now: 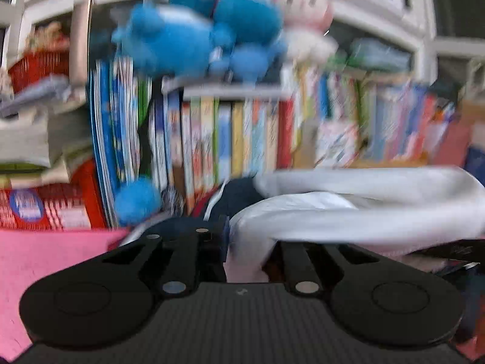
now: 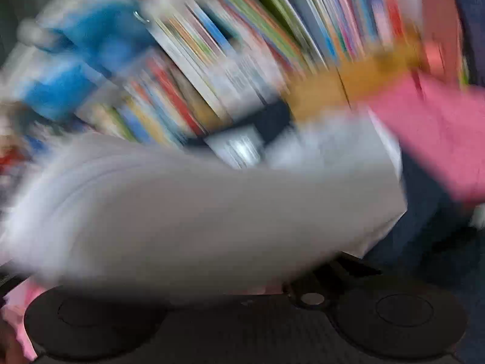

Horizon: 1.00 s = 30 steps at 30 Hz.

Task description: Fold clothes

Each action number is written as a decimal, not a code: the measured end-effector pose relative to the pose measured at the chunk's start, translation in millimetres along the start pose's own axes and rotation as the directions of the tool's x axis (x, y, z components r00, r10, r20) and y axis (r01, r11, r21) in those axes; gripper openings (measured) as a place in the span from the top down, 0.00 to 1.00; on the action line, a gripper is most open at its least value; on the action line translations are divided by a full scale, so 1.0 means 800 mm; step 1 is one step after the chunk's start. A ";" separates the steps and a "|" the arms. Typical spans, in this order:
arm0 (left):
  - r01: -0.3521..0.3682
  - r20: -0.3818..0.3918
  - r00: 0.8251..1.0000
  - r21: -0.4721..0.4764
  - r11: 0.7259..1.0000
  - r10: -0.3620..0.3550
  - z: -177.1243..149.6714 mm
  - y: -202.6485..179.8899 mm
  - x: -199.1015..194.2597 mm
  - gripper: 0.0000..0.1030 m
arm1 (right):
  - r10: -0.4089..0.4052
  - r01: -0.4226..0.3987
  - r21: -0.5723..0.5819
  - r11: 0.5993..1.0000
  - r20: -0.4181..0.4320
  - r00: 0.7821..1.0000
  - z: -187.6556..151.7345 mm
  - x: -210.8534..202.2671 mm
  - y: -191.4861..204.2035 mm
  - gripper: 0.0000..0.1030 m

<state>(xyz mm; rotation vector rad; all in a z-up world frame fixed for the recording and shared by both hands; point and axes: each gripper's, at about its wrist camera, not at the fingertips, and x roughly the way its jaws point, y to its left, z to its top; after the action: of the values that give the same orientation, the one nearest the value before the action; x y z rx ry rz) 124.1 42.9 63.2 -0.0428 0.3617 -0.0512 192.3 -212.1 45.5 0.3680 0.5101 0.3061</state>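
white garment gathered at both grippers

the white garment (image 1: 348, 212) bunches right at the left gripper (image 1: 242, 242), its fold coming down between the black fingers (image 1: 194, 254), which stand close together and clamp the cloth. in the right wrist view the same garment (image 2: 197, 212) drapes over the right gripper (image 2: 242, 288) and hides its fingertips; that gripper is closed, but whether cloth sits between the tips cannot be told.

the cloth is pale grey-white, smooth, rolled into thick soft folds, lifted above the pink surface (image 1: 45, 261).

the left view is sharper: it shows rows of books (image 1: 230, 139), a blue plush toy (image 1: 188, 36) and a dark blue cloth (image 1: 239, 197) behind the garment. the right view is heavily blurred and tilted, with books (image 2: 242, 60) as streaks.
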 end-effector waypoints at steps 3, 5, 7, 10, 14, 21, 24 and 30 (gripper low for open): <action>0.113 0.076 0.991 -0.021 0.993 -0.111 0.019 0.011 -0.073 0.84 | 0.138 -0.124 -0.105 0.987 0.145 0.980 0.014 -0.114 0.001 0.92; 0.142 0.121 0.983 0.000 0.990 -0.141 0.013 0.007 -0.109 0.80 | 0.210 -0.184 -0.128 0.974 0.229 0.951 0.016 -0.183 -0.010 0.91; 0.140 0.148 0.978 0.035 0.989 -0.144 0.007 0.001 -0.135 0.62 | 0.193 -0.152 -0.150 0.977 0.317 0.929 0.020 -0.228 -0.018 0.89; 0.065 0.064 0.996 0.063 0.996 -0.069 -0.008 -0.006 -0.101 0.39 | 0.066 0.002 -0.198 0.980 0.336 0.939 0.028 -0.223 -0.023 0.81; 0.011 -0.074 0.997 0.035 0.999 -0.008 -0.037 -0.003 -0.055 0.39 | -0.045 0.101 -0.330 0.938 0.173 0.984 -0.013 -0.166 -0.015 0.65; -0.037 -0.135 0.990 0.043 0.998 0.043 -0.060 -0.002 -0.024 0.37 | -0.107 0.148 -0.692 0.706 0.103 0.989 -0.147 -0.114 0.056 0.32; -0.032 -0.115 0.993 -0.005 0.999 0.031 -0.051 0.005 -0.026 0.35 | -0.061 0.136 -0.745 0.652 0.127 0.990 -0.180 -0.119 0.077 0.29; -0.043 -0.086 0.996 -0.045 0.998 0.039 -0.032 0.011 -0.008 0.33 | 0.179 -0.086 -0.720 0.688 0.054 0.982 -0.179 -0.176 0.076 0.27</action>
<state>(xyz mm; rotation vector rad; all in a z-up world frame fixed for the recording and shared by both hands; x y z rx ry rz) 109.7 51.0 41.4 -0.0798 0.4483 -0.0038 -11.2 -172.2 13.2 -0.3522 0.2071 0.5958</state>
